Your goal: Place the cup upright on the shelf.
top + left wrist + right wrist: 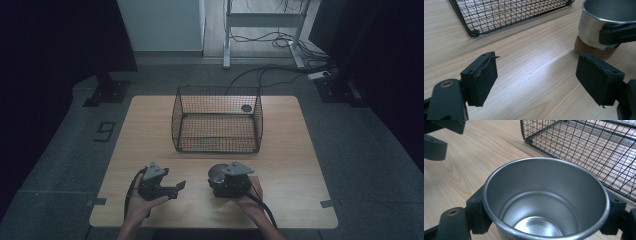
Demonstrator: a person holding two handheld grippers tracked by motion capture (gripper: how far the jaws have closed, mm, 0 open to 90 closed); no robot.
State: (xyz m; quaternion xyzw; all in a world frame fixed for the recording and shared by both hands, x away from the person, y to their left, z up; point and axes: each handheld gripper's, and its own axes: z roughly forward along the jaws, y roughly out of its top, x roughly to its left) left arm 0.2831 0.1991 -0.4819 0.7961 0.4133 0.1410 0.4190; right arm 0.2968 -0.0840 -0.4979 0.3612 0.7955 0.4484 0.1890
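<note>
While the right tongs [544, 225] are clamped on the steel cup [546, 202] upright on the counter [150, 130], left tongs [536, 82] released, transfer to the wire basket [217, 120] remains outstanding.

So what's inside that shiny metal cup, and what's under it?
The metal cup looks empty: only its bare, shiny bottom shows. Under it sits a brown round base, like cork, on the table. The table directly beneath is covered.
</note>
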